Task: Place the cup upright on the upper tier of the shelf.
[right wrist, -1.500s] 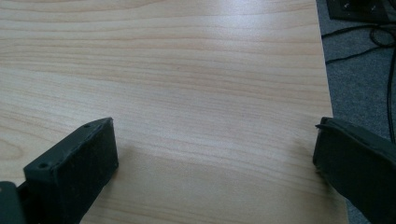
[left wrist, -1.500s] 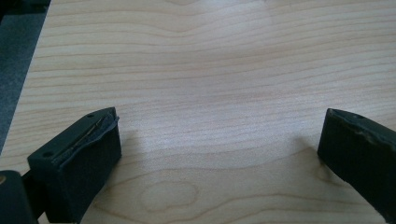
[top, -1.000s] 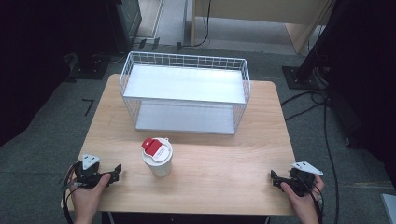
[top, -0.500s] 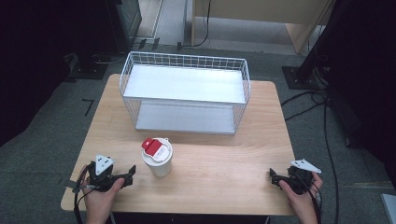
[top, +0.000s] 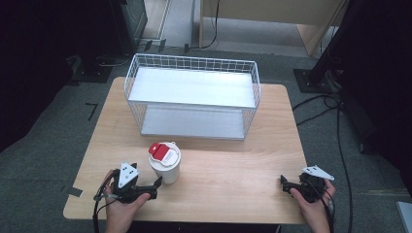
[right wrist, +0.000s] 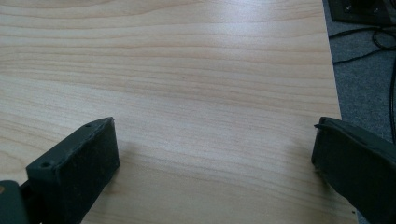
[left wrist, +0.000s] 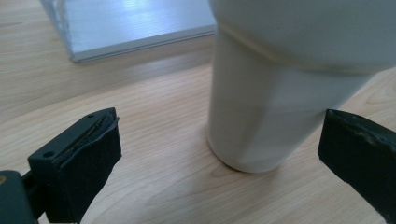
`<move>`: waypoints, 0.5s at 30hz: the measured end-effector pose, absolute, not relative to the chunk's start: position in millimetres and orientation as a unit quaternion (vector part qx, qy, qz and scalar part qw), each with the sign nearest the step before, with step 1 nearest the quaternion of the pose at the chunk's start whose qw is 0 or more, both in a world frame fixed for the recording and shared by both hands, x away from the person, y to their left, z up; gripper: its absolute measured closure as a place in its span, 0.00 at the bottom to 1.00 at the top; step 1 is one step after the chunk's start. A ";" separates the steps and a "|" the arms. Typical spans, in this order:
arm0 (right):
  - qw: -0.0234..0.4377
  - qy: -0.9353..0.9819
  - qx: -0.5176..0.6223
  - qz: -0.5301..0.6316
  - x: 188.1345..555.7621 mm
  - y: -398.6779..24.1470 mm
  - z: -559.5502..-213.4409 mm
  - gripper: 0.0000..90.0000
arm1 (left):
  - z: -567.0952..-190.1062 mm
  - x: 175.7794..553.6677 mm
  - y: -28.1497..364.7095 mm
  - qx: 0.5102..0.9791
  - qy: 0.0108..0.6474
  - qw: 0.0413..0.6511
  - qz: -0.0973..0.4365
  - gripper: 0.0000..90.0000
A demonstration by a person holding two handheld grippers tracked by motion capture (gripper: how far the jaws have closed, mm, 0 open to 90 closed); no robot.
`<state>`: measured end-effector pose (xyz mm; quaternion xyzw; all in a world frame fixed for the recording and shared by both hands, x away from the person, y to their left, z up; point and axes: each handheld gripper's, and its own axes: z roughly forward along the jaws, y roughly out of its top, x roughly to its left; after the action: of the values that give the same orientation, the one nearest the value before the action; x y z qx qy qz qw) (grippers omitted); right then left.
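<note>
Left gripper point(top: 156, 187) spread wide, jaws gaping just short of white cup point(top: 165, 165) (red-tabbed lid on top), cup base standing between and slightly beyond the pads point(left wrist: 88, 154), not yet touched. Right gripper point(top: 285, 185) likewise released, empty over bare wooden table point(top: 233, 170), well apart from cup.

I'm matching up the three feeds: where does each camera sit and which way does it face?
High view: above the person's side, looking forward and down on the table, wire basket and cup; both hands and tongs show, left tongs, right tongs.
Left gripper view: rides the left tongs, open, facing the cup close ahead.
Right gripper view: rides the right tongs, open, facing bare tabletop near the edge.
Shared: the cup, in the high and left gripper views.
</note>
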<state>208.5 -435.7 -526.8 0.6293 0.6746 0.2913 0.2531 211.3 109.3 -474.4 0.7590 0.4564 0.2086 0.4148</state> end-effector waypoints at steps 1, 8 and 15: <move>0.253 0.674 0.630 0.291 208.5 -435.6 -526.8 0.01 | -474.7 210.6 107.5 0.762 0.453 0.415 0.205 0.00; 0.254 0.675 0.629 0.291 208.5 -435.8 -526.8 0.01 | -478.1 209.3 91.6 0.767 0.439 0.428 0.191 0.00; 0.254 0.675 0.629 0.291 208.4 -435.7 -526.8 0.01 | -481.5 214.0 80.1 0.763 0.434 0.442 0.182 0.00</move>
<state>208.4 -435.7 -526.8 0.6291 0.6745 0.2914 0.2536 214.0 80.1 -481.5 0.7634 0.4338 0.1824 0.4425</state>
